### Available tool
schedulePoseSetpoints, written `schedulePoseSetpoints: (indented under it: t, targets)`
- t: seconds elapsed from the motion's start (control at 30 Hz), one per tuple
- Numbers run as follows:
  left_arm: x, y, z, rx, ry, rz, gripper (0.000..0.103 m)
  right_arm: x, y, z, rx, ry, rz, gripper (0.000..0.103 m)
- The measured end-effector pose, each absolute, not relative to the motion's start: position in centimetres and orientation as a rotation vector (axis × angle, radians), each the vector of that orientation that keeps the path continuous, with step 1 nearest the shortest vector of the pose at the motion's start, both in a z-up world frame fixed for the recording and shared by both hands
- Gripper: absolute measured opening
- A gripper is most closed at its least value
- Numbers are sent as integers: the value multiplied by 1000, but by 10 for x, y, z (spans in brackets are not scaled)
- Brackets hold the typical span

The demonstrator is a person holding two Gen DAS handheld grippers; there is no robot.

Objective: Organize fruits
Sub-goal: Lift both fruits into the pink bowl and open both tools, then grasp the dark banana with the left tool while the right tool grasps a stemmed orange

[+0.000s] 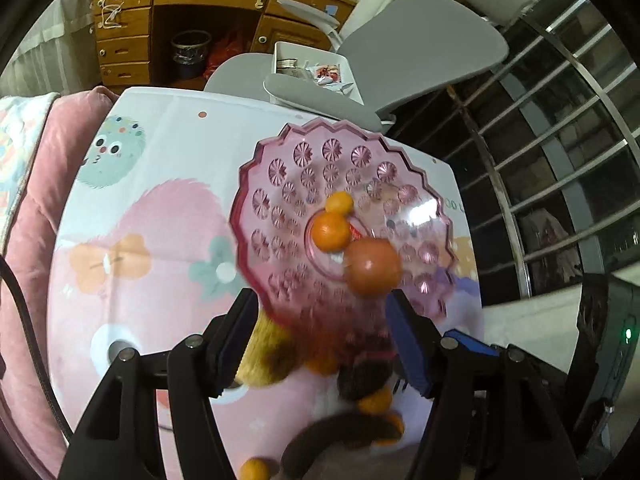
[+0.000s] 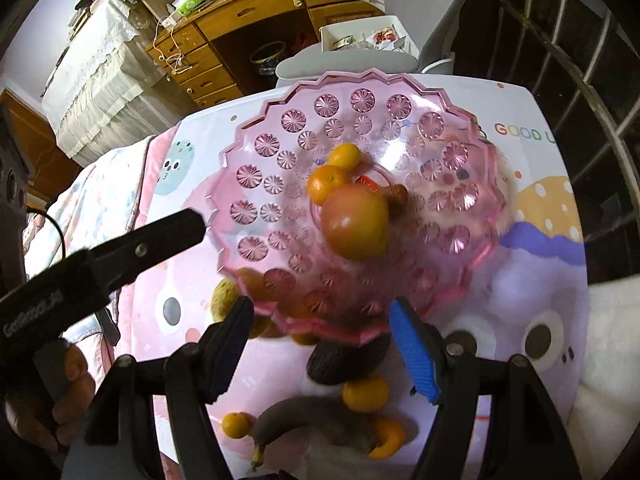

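A pink glass fruit bowl [image 1: 280, 184] [image 2: 272, 152] stands on the patterned table. It holds a large orange-red fruit [image 1: 373, 267] [image 2: 356, 222], two small oranges [image 1: 330, 231] [image 2: 326, 184] and a small brown piece [image 2: 398, 195]. My left gripper [image 1: 322, 320] is open just before the bowl's near rim, nothing between its fingers. My right gripper [image 2: 322, 324] is open at the same rim. Loose fruit lies under both: a dark avocado [image 2: 344, 362], small oranges [image 2: 365, 394], a dark banana [image 2: 296, 420], a yellow-brown fruit [image 1: 266, 356] [image 2: 224, 298].
The table has a cartoon-print cover [image 1: 160, 240] [image 2: 540, 280]. A pink quilt [image 1: 32, 208] lies at the left. A grey chair [image 1: 420, 48] and a wooden desk [image 1: 192, 12] stand behind. The left gripper's finger [image 2: 160, 236] crosses the right wrist view.
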State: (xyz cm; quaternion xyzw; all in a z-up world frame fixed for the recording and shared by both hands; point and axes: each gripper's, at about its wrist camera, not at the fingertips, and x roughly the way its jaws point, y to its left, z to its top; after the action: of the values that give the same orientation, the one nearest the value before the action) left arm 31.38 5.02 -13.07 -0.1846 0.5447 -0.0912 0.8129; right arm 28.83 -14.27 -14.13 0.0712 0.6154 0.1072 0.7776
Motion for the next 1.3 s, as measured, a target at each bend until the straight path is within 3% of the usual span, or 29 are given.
schedulePoseSetpoints:
  t: [0.6, 1.3]
  targets:
    - [215, 81, -109, -276, 1190, -355, 65, 158, -131, -120, 265, 1239, 14, 71]
    - [186, 21, -133, -10, 1301, -560, 71, 65, -149, -133, 224, 1093, -134, 71]
